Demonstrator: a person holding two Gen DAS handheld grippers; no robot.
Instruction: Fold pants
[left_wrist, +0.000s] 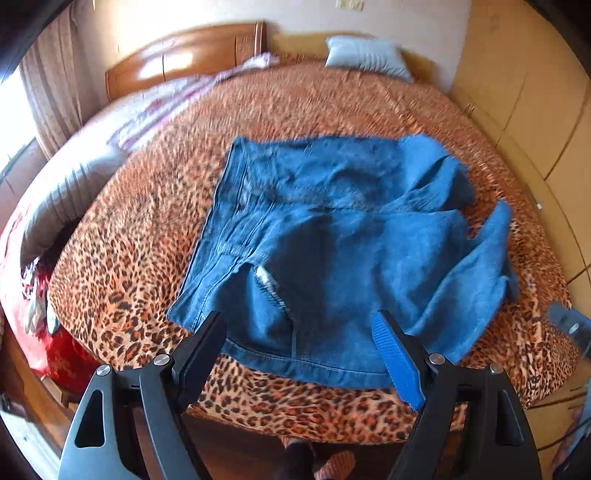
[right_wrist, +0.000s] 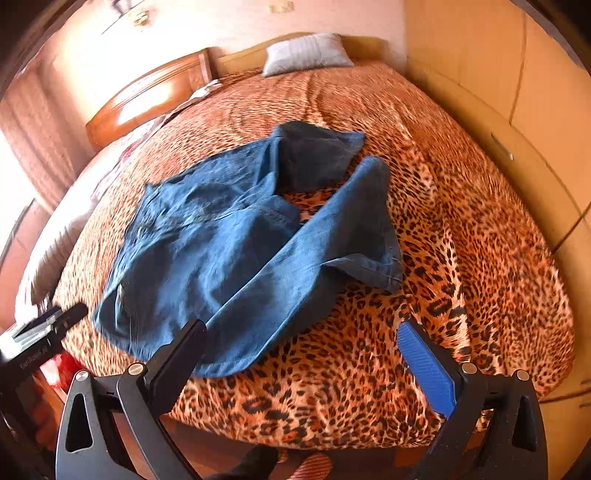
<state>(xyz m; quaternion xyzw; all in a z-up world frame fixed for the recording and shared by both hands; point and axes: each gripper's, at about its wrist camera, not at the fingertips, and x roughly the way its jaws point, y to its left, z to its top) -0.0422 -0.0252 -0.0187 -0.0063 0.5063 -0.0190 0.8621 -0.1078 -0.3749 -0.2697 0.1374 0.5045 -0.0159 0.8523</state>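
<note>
Blue denim pants (left_wrist: 325, 243) lie loosely heaped on the leopard-print bedspread (left_wrist: 147, 229), waistband toward the near edge, legs bunched to the right. My left gripper (left_wrist: 299, 321) hovers open above the waistband, nothing between its black and blue-padded fingers. In the right wrist view the same pants (right_wrist: 229, 251) sprawl left of centre, one leg (right_wrist: 362, 206) folded over toward the right. My right gripper (right_wrist: 301, 326) is open just above the near hem and holds nothing. The left gripper (right_wrist: 55, 325) shows at the left edge of that view.
A wooden headboard (left_wrist: 184, 55) and a grey pillow (left_wrist: 365, 57) stand at the far end. A grey and white duvet (left_wrist: 74, 184) runs along the left side. Wardrobe doors (right_wrist: 498, 92) line the right. A person's slippered feet (right_wrist: 310, 467) stand on the floor below.
</note>
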